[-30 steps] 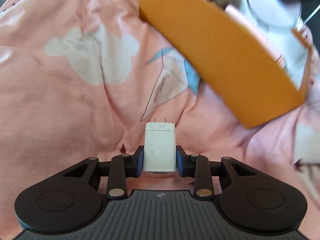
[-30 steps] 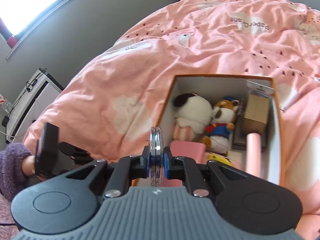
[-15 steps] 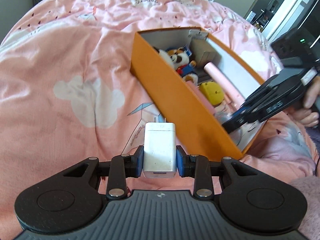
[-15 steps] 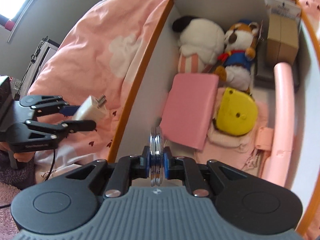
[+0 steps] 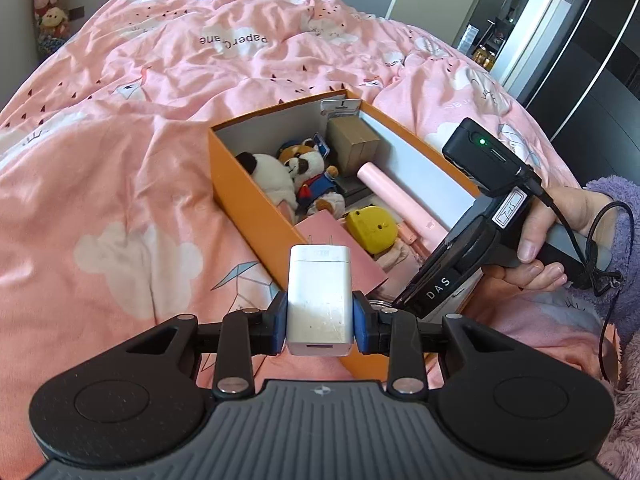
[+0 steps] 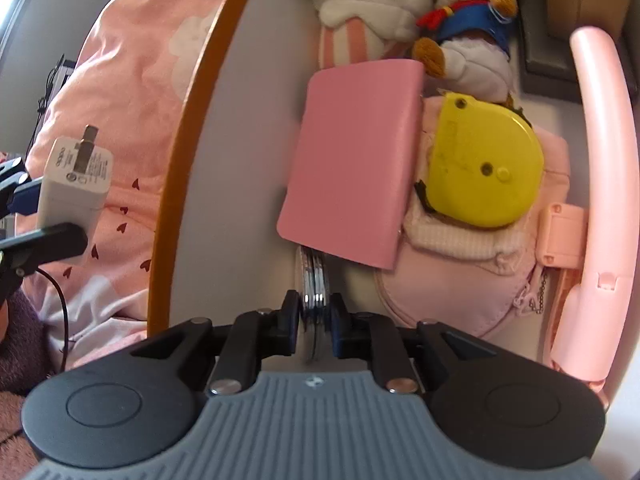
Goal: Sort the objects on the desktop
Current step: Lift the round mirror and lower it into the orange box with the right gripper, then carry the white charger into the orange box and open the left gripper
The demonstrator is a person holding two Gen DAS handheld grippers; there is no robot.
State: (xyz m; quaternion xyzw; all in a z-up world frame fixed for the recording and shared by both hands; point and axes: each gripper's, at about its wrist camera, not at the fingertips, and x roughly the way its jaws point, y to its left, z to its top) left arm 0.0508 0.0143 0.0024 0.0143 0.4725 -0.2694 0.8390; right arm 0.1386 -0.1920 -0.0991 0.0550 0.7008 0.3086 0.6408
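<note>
Left wrist view: the left gripper has its jaws pinching a smooth white charger, prongs pointing forward, held above the near rim of the orange box on the rumpled pink quilt.

Right wrist view: the right gripper reaches inside the box, jaws pinching a thin shiny metal disc on edge, its far rim tucked under a flat pink card. Beside lie a yellow tape measure and a plush dog.
</note>
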